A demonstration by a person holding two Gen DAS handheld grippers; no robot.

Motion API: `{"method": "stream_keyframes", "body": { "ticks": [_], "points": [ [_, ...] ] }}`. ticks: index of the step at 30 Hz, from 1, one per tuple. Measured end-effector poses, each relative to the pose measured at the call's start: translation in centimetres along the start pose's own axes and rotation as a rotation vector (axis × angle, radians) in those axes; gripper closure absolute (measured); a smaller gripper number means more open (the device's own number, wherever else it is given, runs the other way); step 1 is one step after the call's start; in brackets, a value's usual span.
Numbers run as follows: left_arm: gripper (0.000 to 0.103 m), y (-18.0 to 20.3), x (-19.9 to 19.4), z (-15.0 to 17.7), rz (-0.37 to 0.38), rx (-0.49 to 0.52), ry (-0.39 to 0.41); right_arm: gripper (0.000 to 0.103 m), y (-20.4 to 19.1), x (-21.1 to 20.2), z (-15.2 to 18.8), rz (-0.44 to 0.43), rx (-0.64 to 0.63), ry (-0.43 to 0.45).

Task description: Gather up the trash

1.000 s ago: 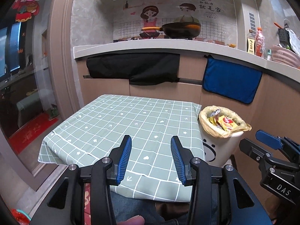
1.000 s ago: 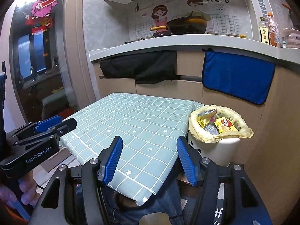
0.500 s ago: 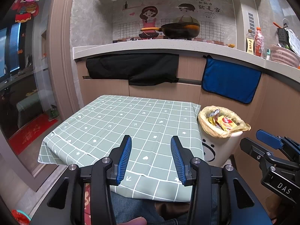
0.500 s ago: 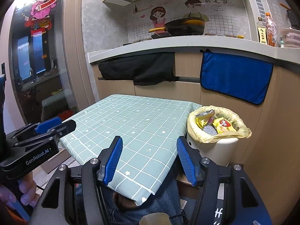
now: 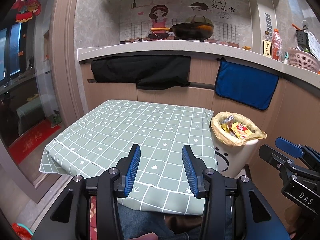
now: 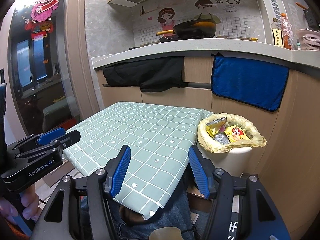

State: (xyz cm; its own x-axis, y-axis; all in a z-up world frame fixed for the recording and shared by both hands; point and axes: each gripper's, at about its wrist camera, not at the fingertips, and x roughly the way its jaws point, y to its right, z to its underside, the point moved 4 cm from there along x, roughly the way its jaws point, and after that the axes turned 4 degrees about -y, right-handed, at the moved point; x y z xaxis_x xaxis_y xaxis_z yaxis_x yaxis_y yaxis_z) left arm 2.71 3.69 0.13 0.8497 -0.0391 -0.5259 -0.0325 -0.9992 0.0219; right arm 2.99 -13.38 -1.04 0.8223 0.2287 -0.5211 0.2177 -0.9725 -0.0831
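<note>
I had the left gripper [image 5: 161,168] with its blue ribbed pads standing wide apart and nothing between them, poised above the near edge of the small table draped in a pale green checked cloth [image 5: 128,132]. Past its right finger and off the table's right side stood the white round bin lined with a yellowish plastic bag [image 5: 236,156], just beside the cloth's edge. The trash, yellow and red snack wrappers with a crumpled silver foil piece [image 5: 237,129], lay inside that bin's mouth, ahead of the gripper and to its right, well clear of the pads.

The right gripper [image 6: 160,170] was likewise spread wide and empty, hanging over the near right corner of the same table. From its camera the bin sat just beyond the right finger, and the wrappers and foil filled the bag's opening, ahead and a little to the right of the fingertips, not touched by them. A hand [image 6: 18,208] gripped the left tool's handle at the left margin of that view.

Farther out I could see a blue towel [image 5: 245,85] and a black cloth [image 5: 140,70] hanging on the cabinet front, and a dark frying pan [image 5: 192,30] on the counter above.
</note>
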Motion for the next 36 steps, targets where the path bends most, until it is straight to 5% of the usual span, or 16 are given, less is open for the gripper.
{"method": "stream_keyframes", "body": {
  "ticks": [36],
  "points": [
    [0.058, -0.6, 1.6, 0.1, 0.041, 0.019, -0.045, 0.045, -0.1, -0.2, 0.3, 0.027, 0.033, -0.008]
  ]
}}
